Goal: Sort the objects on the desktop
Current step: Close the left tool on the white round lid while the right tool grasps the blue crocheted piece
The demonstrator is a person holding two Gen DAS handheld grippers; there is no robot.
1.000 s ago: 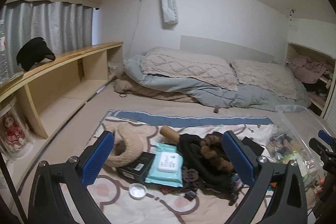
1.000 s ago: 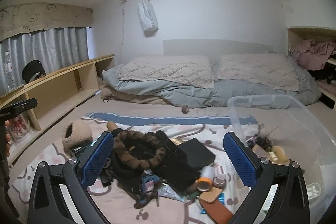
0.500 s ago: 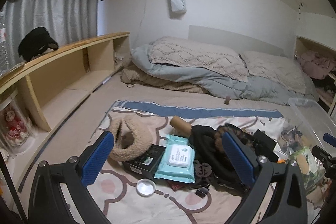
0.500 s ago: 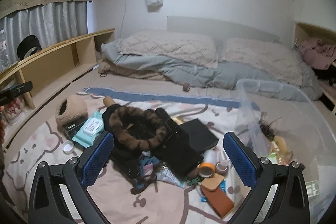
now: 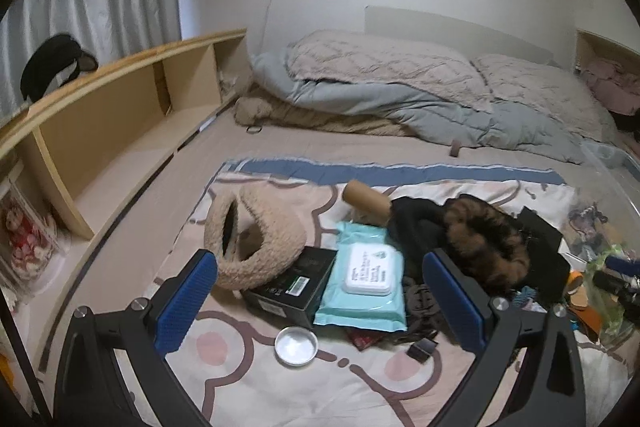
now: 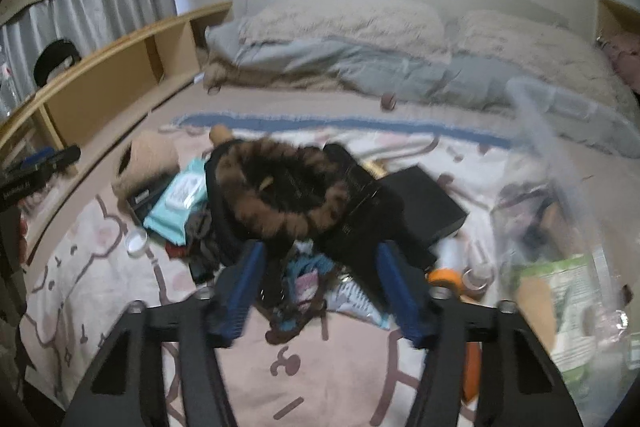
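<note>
1. Two grippers are over one heap on the patterned blanket (image 5: 248, 379), so take it from your left. Your left gripper (image 5: 320, 291) is spread wide with nothing between its pads, above the small round tin lid (image 5: 296, 346).

2. Just past that lid: a fuzzy tan bag (image 5: 256, 239) resting on a black box (image 5: 292, 287), with a teal wipes pack (image 5: 366, 283) lying over the box's right end. Lift the top layer first (the wipes, I'd judge), or the box will drag its neighbours.

3. Middle of the heap: a cardboard tube (image 5: 368, 203), then the dark fur-trimmed garment (image 6: 288, 195) draped over other things.

4. Your right gripper (image 6: 316, 283) is closing, jaws roughly halfway in, and nothing is pinched yet. Below the gap lies a tangle of small colourful bits (image 6: 304, 283); the picture is too blurred to say which piece you're after. Steady the hand before the pads meet and bite one item only.

5. Right side: a flat black case (image 6: 424, 203), an orange tape roll (image 6: 444, 277), then the clear plastic bin (image 6: 560, 155), which already holds a few things and looks like the destination.
</note>
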